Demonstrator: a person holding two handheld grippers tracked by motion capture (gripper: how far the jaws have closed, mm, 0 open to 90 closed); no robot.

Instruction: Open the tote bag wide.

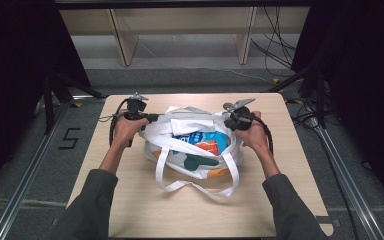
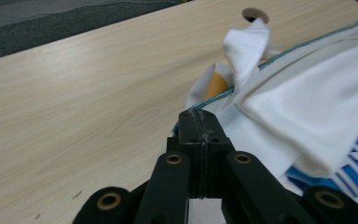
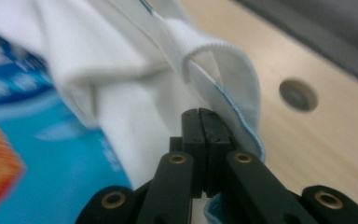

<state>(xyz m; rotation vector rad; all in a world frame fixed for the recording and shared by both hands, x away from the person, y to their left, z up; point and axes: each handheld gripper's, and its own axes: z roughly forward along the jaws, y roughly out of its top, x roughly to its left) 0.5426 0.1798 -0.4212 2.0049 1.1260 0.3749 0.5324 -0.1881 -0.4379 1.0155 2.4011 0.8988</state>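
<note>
Left gripper [image 2: 199, 140]: jaws pinching tote bag [image 1: 192, 150] rim.
Right gripper [image 3: 204, 140]: jaws clamping opposite rim.
High view: blue packet [image 1: 202, 140], possibly snacks, showing inside.

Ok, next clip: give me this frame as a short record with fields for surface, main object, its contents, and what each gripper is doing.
surface: light wood table
main object: white tote bag, mouth held open, straps loose toward the person
contents: blue packet with orange patch; a dark green item beside it, kind unclear
left gripper: jaws closed on the bag's rim at its left side
right gripper: jaws closed on the bag's blue-edged rim at its right side
hands: one on each gripper, either side of the bag
</note>
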